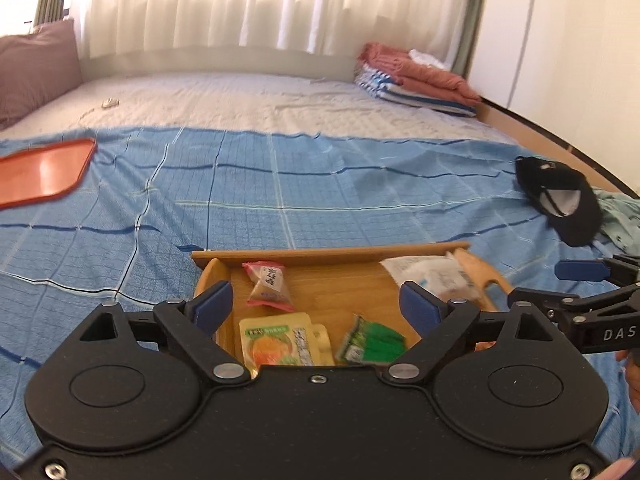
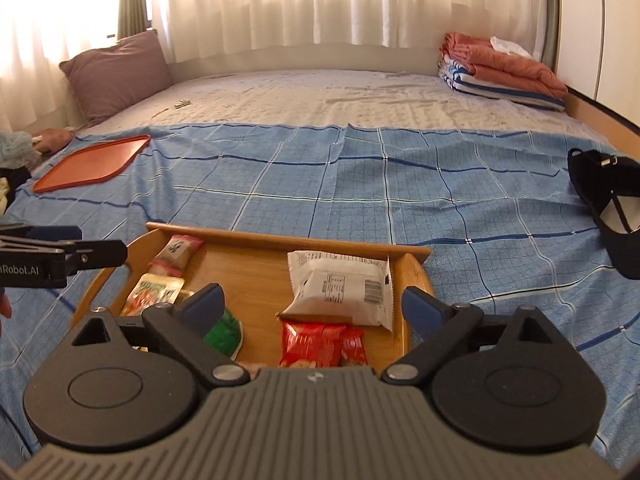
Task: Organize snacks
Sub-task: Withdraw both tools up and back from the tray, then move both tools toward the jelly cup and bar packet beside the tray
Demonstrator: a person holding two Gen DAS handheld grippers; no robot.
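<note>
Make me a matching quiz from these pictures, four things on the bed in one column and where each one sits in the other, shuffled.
Things:
1. white snack packet
2. orange tray
3. black cap
4. folded blankets

Places:
A. far right corner of the bed
B. inside the wooden tray
C. right edge of the blue sheet
D. left side of the blue sheet, lying flat

Pairs: 1-B, 2-D, 3-C, 4-A

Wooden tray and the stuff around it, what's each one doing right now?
Wooden tray: flat on the bed, holding snacks.
White packet: lying sealed in the tray.
Red packet: lying in the tray.
Orange tray: empty.
Left gripper: open.
Right gripper: open.
</note>
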